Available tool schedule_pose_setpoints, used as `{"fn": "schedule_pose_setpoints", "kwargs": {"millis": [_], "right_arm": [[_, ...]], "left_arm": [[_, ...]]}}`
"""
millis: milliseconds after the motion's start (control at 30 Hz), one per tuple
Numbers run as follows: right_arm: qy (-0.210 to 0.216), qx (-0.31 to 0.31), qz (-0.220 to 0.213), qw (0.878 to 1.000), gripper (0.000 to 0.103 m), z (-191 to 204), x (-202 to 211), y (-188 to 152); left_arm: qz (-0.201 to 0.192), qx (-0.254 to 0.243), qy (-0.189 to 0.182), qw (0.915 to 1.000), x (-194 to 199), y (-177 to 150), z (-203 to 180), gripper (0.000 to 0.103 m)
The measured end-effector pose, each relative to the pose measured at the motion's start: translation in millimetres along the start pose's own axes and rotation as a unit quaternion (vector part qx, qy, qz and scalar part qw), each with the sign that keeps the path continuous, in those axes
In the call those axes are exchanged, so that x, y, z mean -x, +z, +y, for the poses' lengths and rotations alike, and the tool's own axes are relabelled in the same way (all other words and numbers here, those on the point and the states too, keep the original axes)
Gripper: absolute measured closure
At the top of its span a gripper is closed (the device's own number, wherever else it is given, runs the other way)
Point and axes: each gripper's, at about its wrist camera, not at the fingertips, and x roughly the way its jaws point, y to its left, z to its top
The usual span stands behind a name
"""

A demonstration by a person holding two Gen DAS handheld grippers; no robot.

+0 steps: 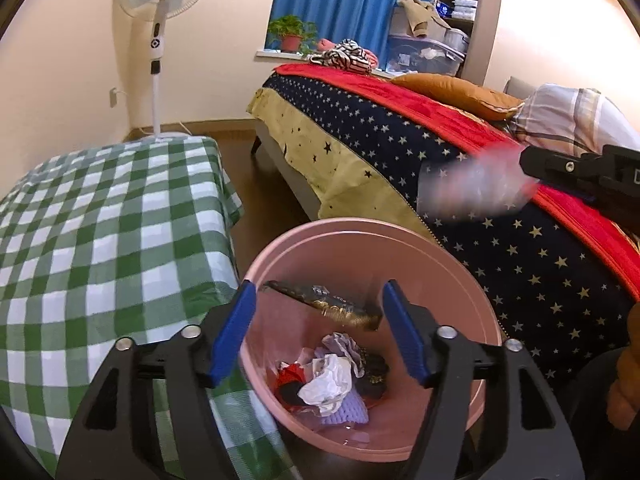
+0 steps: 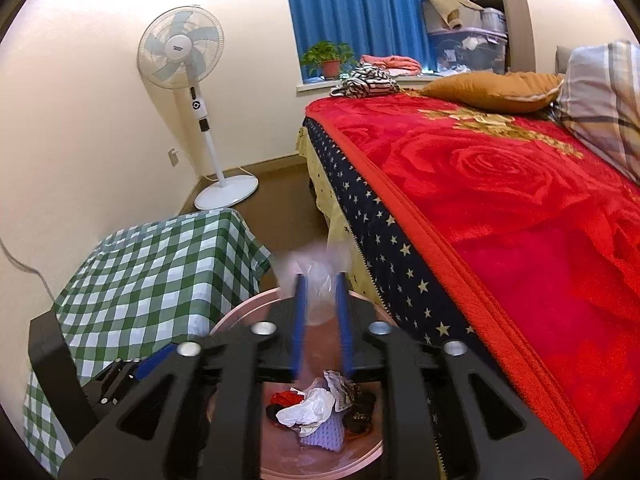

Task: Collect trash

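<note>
A pink bin (image 1: pixel 472 280) stands on the floor between a checked table and a bed. It holds crumpled white paper (image 1: pixel 328 380), a dark snack wrapper (image 1: pixel 328 300) and other scraps. My left gripper (image 1: pixel 320 332) is open and empty just above the bin's mouth. My right gripper (image 2: pixel 322 320) is shut on a clear plastic bottle (image 2: pixel 320 284), held above the bin (image 2: pixel 240 312). The bottle shows blurred in the left wrist view (image 1: pixel 472 188), with the right gripper's body to its right.
A table with a green checked cloth (image 1: pixel 100 232) is at the left. A bed with a red blanket (image 2: pixel 520 200) is at the right. A standing fan (image 2: pixel 188 80) stands in the corner. Brown floor (image 1: pixel 264 184) lies between table and bed.
</note>
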Motion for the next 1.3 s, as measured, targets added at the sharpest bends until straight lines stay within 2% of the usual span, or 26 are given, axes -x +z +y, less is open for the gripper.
{"fn": "schedule_pose_setpoints", "kwargs": {"millis": [67,133,233,367,600,767,933,1067,1167,1300], "right_arm": [[-0.002,-0.002,-0.003,1.0,0.053,0,2,0],[-0.002,-0.002,-0.007,1.0,0.052,0,4,0],[0.003,-0.008,-0.014,1.0,0.041,-1,10,0],[0.017,-0.019,-0.029,0.999,0.022,-3,21,0],[0.039,0.004,-0.051,0.998,0.005,13,52,-4],[0.047,0.004,-0.071,0.996,0.005,32,82,-17],[0.059,0.037,-0.065,0.995,0.005,69,105,-47],[0.059,0.078,-0.045,0.994,0.005,100,117,-81],[0.058,0.094,-0.037,0.993,0.005,112,121,-100],[0.053,0.116,-0.021,0.992,0.005,123,116,-113]], "left_arm": [[-0.002,0.006,0.001,1.0,5,2,6,0.037],[-0.004,0.009,0.006,0.9999,12,4,10,0.037],[-0.013,0.005,0.014,0.9998,29,11,12,0.035],[-0.038,-0.016,0.027,0.9988,64,24,7,0.027],[-0.077,-0.011,0.049,0.9957,133,39,19,0.017],[-0.096,0.006,0.079,0.9922,181,28,35,0.008],[-0.104,0.033,0.129,0.9857,217,-7,48,0.008],[-0.09,0.036,0.176,0.9796,232,-44,51,0.008],[-0.077,0.067,0.211,0.9722,240,-77,60,0.008],[-0.056,0.104,0.222,0.9678,237,-98,75,0.008]]}}
